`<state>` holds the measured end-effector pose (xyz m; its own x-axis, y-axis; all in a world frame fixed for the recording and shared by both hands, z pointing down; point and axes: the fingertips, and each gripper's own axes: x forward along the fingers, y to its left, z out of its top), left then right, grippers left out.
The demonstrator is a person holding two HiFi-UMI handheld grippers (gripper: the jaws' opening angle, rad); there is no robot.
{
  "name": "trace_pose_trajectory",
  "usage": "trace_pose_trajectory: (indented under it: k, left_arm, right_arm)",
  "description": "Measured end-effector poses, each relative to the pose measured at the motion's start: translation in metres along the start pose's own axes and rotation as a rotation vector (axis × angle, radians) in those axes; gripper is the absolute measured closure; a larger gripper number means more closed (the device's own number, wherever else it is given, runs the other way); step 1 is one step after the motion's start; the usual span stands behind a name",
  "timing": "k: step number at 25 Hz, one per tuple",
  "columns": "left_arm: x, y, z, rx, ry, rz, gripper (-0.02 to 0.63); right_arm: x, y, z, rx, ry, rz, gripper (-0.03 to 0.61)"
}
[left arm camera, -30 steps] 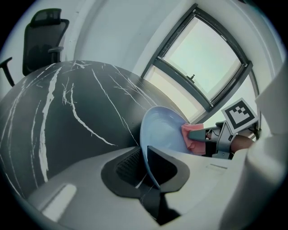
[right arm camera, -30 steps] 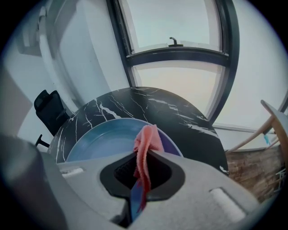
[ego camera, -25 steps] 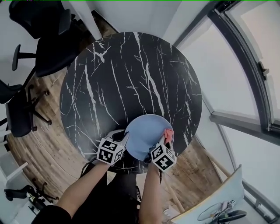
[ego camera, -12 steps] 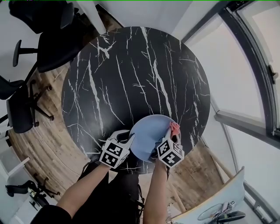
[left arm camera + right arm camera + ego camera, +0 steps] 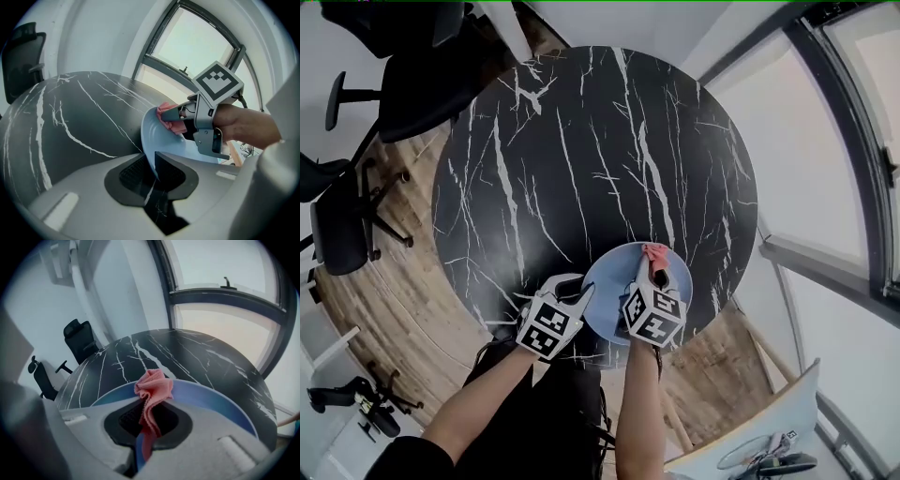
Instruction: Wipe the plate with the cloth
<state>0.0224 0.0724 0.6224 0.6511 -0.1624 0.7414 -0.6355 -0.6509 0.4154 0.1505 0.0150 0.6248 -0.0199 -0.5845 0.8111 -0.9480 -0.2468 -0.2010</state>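
We see a round black tabletop [image 5: 581, 150] veined with white, and the pale blue plate [image 5: 609, 281] sits on it at the near edge, close to the person. The left gripper [image 5: 149, 161] reaches the plate from its left side. The plate's rim runs into the gap between its fingers [image 5: 173, 171]. Those fingers have just been opening. In the left gripper view the rim lies against one finger, while a dark gap shows before the ribbed pad of the other, so we read the hold as slack, not a pinch.

The right gripper [image 5: 149, 413] comes in over the near right part of the plate, and its fingers are closed tight on the pink cloth [image 5: 153, 387]. The cloth is pinched in a thin fold between the pads and bunches into a crumpled tuft past the fingertips. That tuft is over the inner face of the plate, towards its far rim. We cannot tell whether it presses on the surface.

Past the tabletop's left side stand black office chairs [image 5: 412, 84] on a wooden floor [image 5: 384, 309], and a large window [image 5: 825, 141] curves along the right.
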Motion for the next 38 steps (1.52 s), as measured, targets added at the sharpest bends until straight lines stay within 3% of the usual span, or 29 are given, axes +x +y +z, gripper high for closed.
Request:
trace_pose_trajectory:
  k: [18, 31, 38]
  left_arm:
    - [-0.001, 0.004, 0.002, -0.031, -0.006, -0.005, 0.556]
    - [-0.002, 0.008, 0.004, -0.042, -0.003, 0.026, 0.578]
    - [-0.001, 0.009, 0.004, -0.038, -0.003, 0.034, 0.598]
  right_arm:
    - [-0.001, 0.081, -0.036, -0.354, 0.108, 0.280, 0.569]
    - [-0.016, 0.104, -0.069, -0.435, 0.188, 0.421, 0.569]
    - [-0.020, 0.101, -0.072, -0.355, 0.195, 0.438, 0.569]
